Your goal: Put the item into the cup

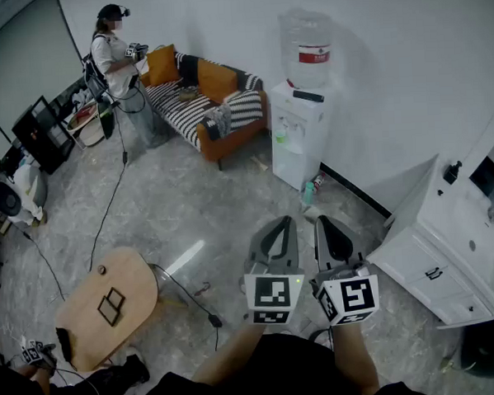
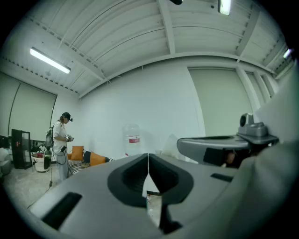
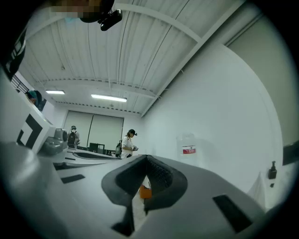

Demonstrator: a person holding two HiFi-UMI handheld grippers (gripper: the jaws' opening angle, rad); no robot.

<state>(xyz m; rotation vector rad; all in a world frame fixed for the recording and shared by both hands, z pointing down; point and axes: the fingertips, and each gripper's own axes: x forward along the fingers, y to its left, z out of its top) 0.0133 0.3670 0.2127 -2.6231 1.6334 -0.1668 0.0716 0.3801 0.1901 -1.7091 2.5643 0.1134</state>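
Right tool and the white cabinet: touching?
Apart. The head view shows the right tool held in the air, with a strip of floor visible between it and the white cabinet.

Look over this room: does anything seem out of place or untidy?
At the water dispenser's foot, small things lie on the floor, and a black cable trails loose across it; both look untidy.

Sofa (image 1: 214, 112): orange frame, black-white striped seat, orange cushions (image 1: 163, 65). Water dispenser (image 1: 297, 136) white, red label on its bottle (image 1: 306, 41). Floor (image 1: 190, 212) grey, marbled. Low surface (image 1: 88, 316) light wood. Cabinet (image 1: 448, 256) white. Left claw (image 1: 283, 220) and right claw (image 1: 323, 222) grey; marker cubes (image 1: 274, 297) black-white squares.
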